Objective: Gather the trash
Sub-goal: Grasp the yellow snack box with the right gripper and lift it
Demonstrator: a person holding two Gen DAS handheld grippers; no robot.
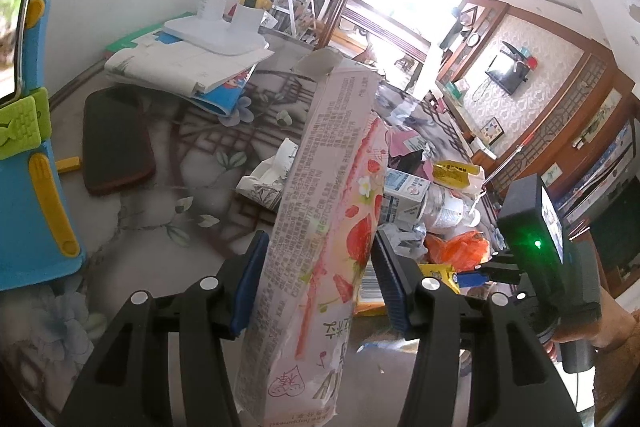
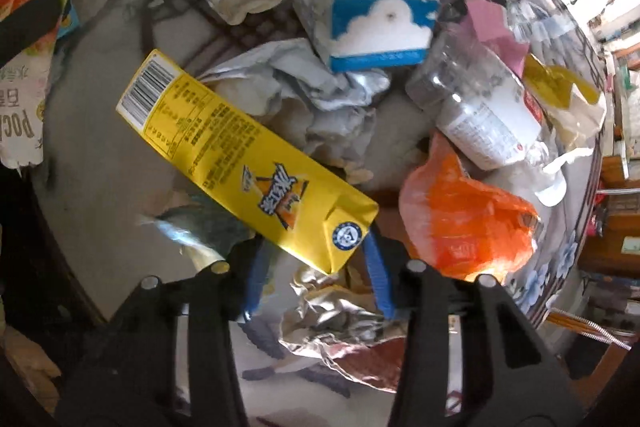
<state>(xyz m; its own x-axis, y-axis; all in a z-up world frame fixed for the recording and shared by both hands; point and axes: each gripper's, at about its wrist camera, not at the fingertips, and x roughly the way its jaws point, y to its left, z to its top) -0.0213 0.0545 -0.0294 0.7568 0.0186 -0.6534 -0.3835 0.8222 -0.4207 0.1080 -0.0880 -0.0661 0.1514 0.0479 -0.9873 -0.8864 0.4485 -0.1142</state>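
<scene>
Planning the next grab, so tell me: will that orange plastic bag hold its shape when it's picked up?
Probably not. The orange plastic bag lies crumpled and thin, so it should flop and compress. It looks light, and the glossy film may slip between pads.

Black gripper (image 1: 318,283) frames, silver screws, ribbed blue pads (image 1: 390,275).

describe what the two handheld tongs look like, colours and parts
Both tongs, left and right, have black plastic linkage arms with round silver pivot pins and blue ribbed pads on the fingers. The left view also shows the right unit's black body with a green light, a small lit screen and a blue plug.
</scene>
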